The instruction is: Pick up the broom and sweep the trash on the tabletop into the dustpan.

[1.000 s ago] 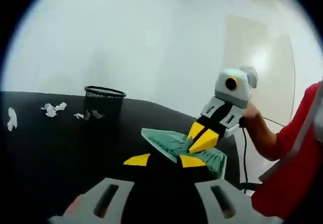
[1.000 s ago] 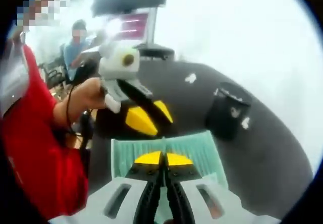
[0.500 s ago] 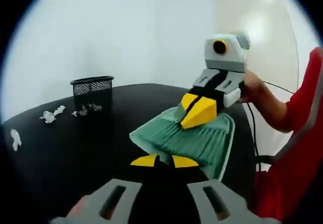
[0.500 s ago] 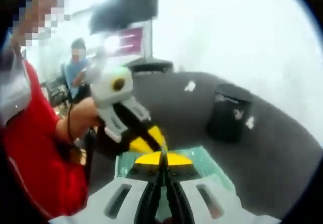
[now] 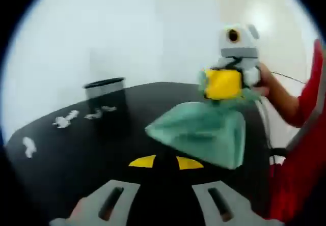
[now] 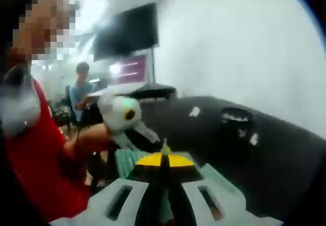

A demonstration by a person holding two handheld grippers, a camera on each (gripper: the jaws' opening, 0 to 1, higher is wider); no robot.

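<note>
My right gripper [image 5: 222, 89] [image 6: 164, 160] is shut on a teal fan-shaped broom [image 5: 198, 132] [image 6: 214, 176] and holds it in the air over the near right part of the black table [image 5: 76, 160]; the bristles hang down. My left gripper [image 5: 164, 162] [image 6: 135, 128] has its yellow tips a little apart on a black thing that looks like the dustpan [image 5: 164, 195]; it blends with the table. White paper scraps [image 5: 63, 120] [image 6: 194, 112] lie at the far side.
A black mesh bin [image 5: 104, 96] [image 6: 237, 124] stands on the far part of the table with scraps beside it. A red sleeve [image 5: 305, 149] is at the right. Beyond the table a seated person [image 6: 81, 91] and a dark wall screen [image 6: 127, 30] show.
The right gripper has lifted the broom from lying low over the table to hanging higher in the air. Both views have tilted upward.
</note>
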